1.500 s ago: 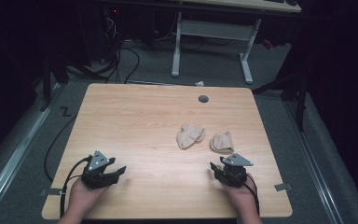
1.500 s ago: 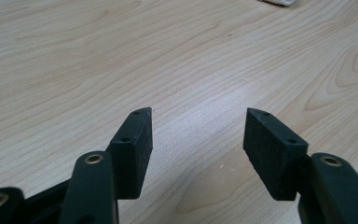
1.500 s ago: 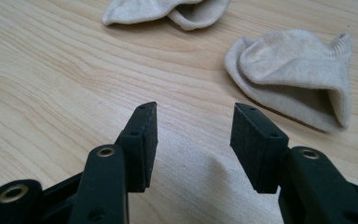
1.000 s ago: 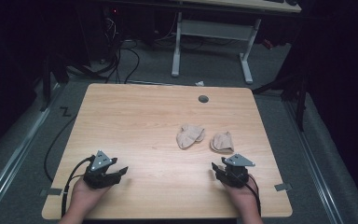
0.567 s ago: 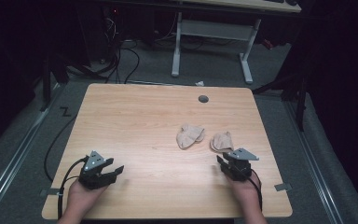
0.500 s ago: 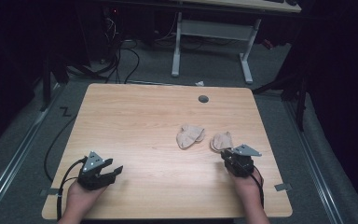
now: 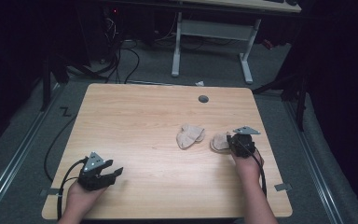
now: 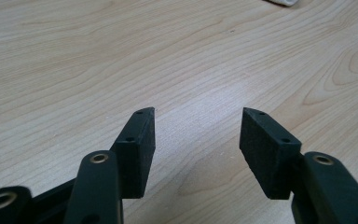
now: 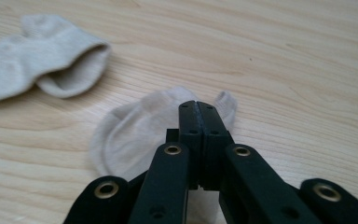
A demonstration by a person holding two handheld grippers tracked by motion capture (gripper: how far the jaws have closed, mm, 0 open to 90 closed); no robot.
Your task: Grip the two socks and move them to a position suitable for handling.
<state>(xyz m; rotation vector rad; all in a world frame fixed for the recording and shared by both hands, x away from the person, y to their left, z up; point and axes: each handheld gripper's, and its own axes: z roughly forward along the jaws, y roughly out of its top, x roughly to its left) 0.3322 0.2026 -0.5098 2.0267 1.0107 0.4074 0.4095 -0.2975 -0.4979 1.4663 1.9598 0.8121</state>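
High view, L→R: catalogue of table (image 7: 140, 116) contents.
L gripper (image 7: 103, 173): near-left corner, held low over bare wood by L hand (image 7: 80, 199). Jaws spread wide, nothing betw. them; the left gripper view shows both pads (image 8: 142, 140) clear of the surface grain. Idle.
Cable: black, trails from L gripper off near-left edge.
Grommet hole (image 7: 203, 99): grey, far side of table, centre-right. Not in play.
Sock 1 (image 7: 189, 135): pale beige ankle sock, crumpled, centre-right, open cuff toward viewer in right gripper view (image 9: 37, 56). Lies apart from sock 2, untouched.
Sock 2 (image 7: 220, 142): same type, just R of sock 1, flat on wood. In right gripper view (image 9: 135, 135) it lies directly under the jaw tips.
R gripper (image 7: 237, 144): over near edge of sock 2; jaws have just been closing and now stand pressed together (image 9: 198, 112). Whether fabric is pinched betw. pads: can't tell, tips overlap the sock but no fold visible in the seam.
Step in hand (judged): pick-up of sock 2, prob. to pair w/ sock 1.
Next move (judged): lift slightly to check cloth comes along; if not, reopen, press lower, re-pinch. Then carry leftward onto sock 1. L gripper free to pin sock 1.
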